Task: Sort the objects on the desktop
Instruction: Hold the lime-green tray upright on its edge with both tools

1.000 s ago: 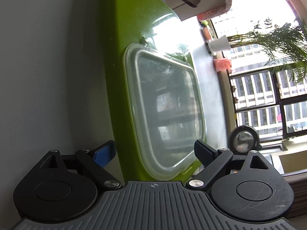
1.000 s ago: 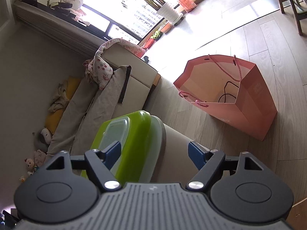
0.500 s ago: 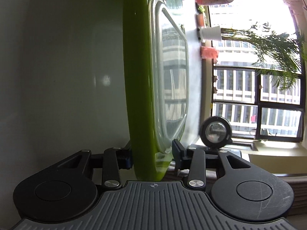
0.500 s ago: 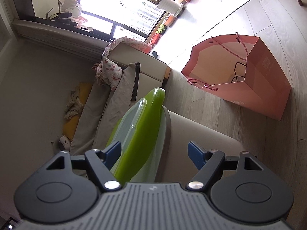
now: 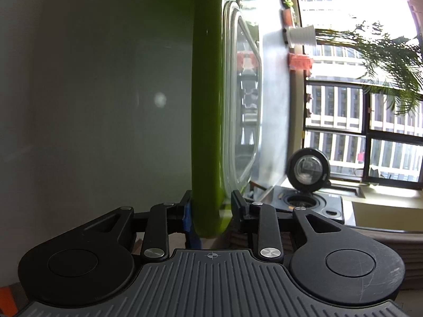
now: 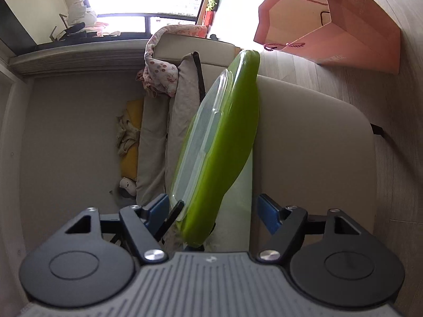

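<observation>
A green lid [image 5: 206,105] with a clear plastic panel [image 5: 243,100] shows edge-on against the pale table top [image 5: 92,105]. My left gripper [image 5: 211,206] is shut on the lid's near edge, one pad on each face. In the right wrist view the same green lid [image 6: 232,132] runs away from me, its clear panel [image 6: 201,132] on the left. My right gripper [image 6: 212,210] straddles the lid's near end; its jaws are closing and both blue pads still stand apart from it. A black finger of the left gripper [image 6: 173,218] shows beside the lid.
A pink paper bag [image 6: 343,21] stands open on the wooden floor beyond the table [image 6: 304,145]. A grey sofa [image 6: 158,145] with cloths and soft toys lies to the left. A black round device [image 5: 308,169] and a window with a palm plant [image 5: 383,60] are at the right.
My left gripper went from wide open to shut on the green lid's edge. The right gripper came closer, rolled, and now has the lid between slightly narrower jaws.
</observation>
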Tool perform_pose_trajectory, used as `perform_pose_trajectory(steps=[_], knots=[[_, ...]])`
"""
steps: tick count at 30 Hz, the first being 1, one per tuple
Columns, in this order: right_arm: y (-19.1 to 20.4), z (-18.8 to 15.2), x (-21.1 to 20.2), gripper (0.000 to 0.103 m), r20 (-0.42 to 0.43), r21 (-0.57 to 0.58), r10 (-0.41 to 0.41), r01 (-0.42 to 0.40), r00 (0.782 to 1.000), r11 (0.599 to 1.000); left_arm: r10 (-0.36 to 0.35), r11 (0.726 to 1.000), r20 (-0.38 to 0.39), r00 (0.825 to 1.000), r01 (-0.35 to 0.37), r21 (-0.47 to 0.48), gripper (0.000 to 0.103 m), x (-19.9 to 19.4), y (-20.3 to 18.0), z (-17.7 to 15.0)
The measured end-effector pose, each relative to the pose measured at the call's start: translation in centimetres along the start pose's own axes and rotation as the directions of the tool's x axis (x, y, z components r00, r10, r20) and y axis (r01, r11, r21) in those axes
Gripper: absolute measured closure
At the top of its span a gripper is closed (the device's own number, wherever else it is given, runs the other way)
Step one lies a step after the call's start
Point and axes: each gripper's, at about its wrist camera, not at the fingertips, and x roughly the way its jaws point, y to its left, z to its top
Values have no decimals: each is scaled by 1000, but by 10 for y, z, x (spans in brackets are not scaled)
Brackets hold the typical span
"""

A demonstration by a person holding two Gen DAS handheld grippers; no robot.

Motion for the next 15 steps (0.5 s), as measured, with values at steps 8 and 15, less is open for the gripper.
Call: perform_pose_trajectory(steps=[8, 15], knots=[[-13, -10, -7, 77, 18, -50, -134, 135, 991, 990, 20, 1000, -41, 999, -20, 4, 55, -21, 13, -37], [-19, -3, -12, 40, 128, -53, -123, 130, 984, 990, -5, 999, 2, 1000, 5, 49, 42, -36, -3, -31]])
